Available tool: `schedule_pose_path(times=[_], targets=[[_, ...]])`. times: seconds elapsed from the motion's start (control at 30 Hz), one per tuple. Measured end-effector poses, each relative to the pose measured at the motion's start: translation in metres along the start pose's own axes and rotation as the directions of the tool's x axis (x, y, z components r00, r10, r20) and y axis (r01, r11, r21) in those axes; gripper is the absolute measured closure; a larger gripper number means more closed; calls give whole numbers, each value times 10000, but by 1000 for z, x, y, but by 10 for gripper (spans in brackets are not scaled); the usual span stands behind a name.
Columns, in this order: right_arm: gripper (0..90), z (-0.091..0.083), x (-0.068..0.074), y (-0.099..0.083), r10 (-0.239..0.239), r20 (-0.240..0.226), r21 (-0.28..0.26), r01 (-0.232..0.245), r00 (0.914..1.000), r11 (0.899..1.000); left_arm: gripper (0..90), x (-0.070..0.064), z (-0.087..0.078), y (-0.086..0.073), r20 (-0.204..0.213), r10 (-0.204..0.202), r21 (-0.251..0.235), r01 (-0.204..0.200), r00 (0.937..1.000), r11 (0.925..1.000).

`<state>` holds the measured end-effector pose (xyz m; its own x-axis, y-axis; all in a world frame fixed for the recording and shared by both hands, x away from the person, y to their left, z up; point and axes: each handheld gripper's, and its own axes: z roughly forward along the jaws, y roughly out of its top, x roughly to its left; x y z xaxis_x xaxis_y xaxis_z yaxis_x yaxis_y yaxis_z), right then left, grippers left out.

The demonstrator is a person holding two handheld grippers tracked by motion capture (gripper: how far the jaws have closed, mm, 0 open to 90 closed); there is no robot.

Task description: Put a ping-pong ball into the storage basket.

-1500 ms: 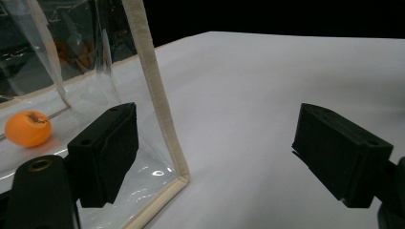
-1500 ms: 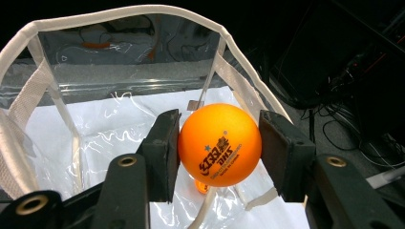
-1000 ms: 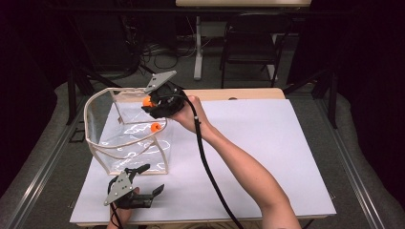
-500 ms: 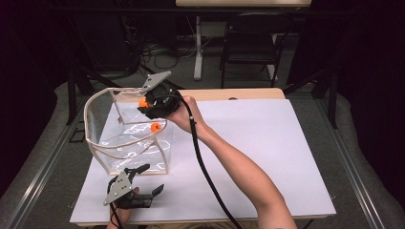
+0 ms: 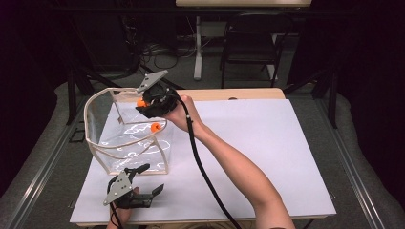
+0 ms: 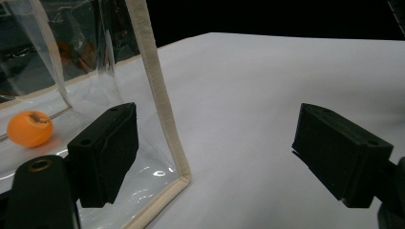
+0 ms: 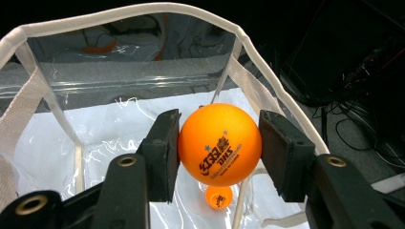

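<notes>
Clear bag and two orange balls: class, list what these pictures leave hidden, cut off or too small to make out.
- High view: the held ball is mostly covered by the right gripper; its print is too small to read.
- Right gripper view: the ball in the bag is partly hidden behind the held ball and its print is too small.
- Left gripper view: the clear bag is cut off by the top and left edges; the left gripper hides part of its base.

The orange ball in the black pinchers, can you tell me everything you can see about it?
The orange ball is small, round and smooth, like a plastic ping-pong ball, with dark printed letters and little stars on its side. The right gripper pinches it between its two black jaws, one on each side. It hangs in the air above the open top of the clear bag, touching nothing else. Another orange ball lies below on the bag's floor.
</notes>
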<state>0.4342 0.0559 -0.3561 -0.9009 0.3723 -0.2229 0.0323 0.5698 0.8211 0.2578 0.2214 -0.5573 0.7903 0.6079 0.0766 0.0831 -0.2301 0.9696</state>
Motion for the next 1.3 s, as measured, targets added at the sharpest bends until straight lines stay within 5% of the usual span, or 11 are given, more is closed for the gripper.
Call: schedule_pose_path(times=[0.87, 1.3], targets=[[501, 20, 1, 5, -183, 69, 690, 178, 9998, 9975, 157, 0, 0, 0, 44, 4, -30, -4, 10000, 10000], [155, 8, -6, 0, 627, 2, 529, -626, 9980, 9966, 157, 0, 0, 0, 61, -10, -30, 11, 10000, 10000]])
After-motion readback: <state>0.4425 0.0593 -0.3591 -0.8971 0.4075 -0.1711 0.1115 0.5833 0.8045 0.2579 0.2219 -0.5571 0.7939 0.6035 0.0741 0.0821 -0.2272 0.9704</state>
